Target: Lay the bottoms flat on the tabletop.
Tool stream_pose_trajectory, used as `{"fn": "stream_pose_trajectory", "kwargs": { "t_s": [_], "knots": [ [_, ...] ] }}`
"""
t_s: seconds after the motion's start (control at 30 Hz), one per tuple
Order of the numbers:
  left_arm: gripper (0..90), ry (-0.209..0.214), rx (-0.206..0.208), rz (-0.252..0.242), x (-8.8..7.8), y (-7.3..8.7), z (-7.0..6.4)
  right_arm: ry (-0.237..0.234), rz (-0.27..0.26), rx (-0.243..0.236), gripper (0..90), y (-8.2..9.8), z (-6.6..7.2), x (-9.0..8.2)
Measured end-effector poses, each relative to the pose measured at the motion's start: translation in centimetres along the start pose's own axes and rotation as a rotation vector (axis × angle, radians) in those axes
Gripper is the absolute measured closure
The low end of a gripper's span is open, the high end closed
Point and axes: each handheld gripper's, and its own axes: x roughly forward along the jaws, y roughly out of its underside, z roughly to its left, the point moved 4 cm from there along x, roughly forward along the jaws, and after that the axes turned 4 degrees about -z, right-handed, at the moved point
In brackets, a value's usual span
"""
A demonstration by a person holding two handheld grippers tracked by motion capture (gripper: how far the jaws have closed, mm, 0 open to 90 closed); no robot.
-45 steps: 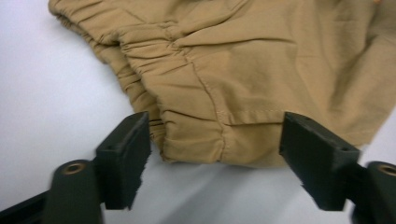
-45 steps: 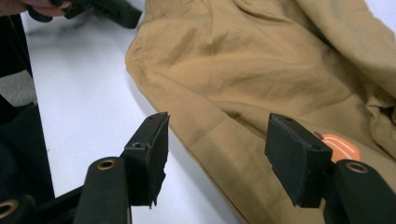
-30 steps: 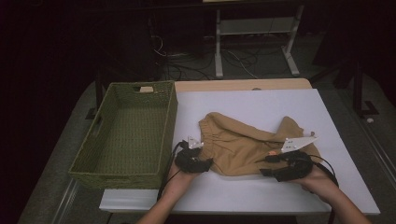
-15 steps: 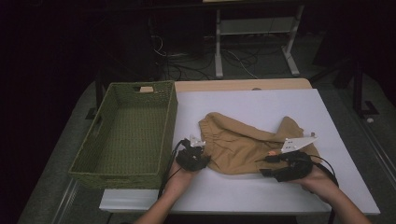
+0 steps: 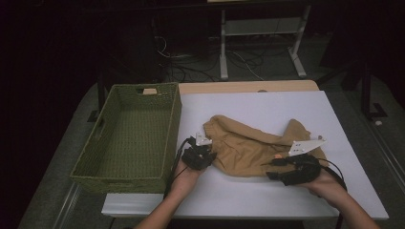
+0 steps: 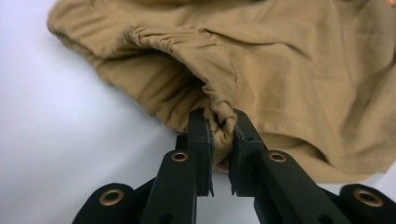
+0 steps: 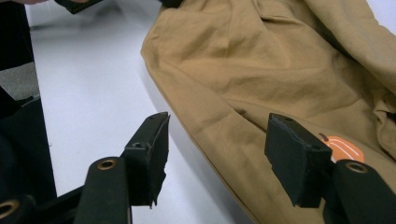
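Tan garment point(image 5: 253, 145): lies crumpled on white table point(image 5: 267, 107), centre-right of the high view, beside green woven basket point(image 5: 129, 138) at left. Left gripper point(image 6: 219, 128): jaws have just been closing, now pinching a gathered fold of the hem. Right gripper point(image 7: 217, 149): jaws parted, straddling the garment's lower edge, not pressing it.

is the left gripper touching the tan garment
Touching: the left gripper view shows the left gripper just closed, pads pinching the tan garment at its gathered edge.
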Motion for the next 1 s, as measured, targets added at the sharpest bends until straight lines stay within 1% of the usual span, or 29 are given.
{"fn": "stream_pose_trajectory", "kwargs": {
  "t_s": [0.23, 0.37, 0.43, 0.57, 0.83, 1.0],
  "knots": [
    [80.4, -0.024, 0.007, -0.023, 0.6, -1.4, 0.8, 0.002, -0.003, -0.001, 39.7, 0.0, -0.1, -0.1],
    [80.4, -0.039, 0.000, -0.039, 1.1, -2.2, 1.5, 0.002, -0.004, 0.000, 39.8, 0.0, -0.1, -0.1],
    [80.4, -0.043, -0.007, -0.045, 1.3, -2.5, 1.7, 0.002, -0.006, 0.001, 39.8, 0.0, -0.1, -0.1],
    [80.4, -0.053, -0.005, -0.055, 1.8, -3.2, 1.9, 0.003, -0.010, 0.000, 39.8, 0.0, -0.1, -0.1],
    [80.3, -0.053, -0.026, -0.074, 2.8, -4.2, 2.6, 0.002, -0.010, 0.002, 39.8, 0.0, -0.1, -0.1],
    [80.3, -0.042, -0.033, -0.088, 3.3, -5.0, 3.0, 0.001, -0.012, 0.002, 39.8, 0.0, -0.1, -0.1]
  ]
}}
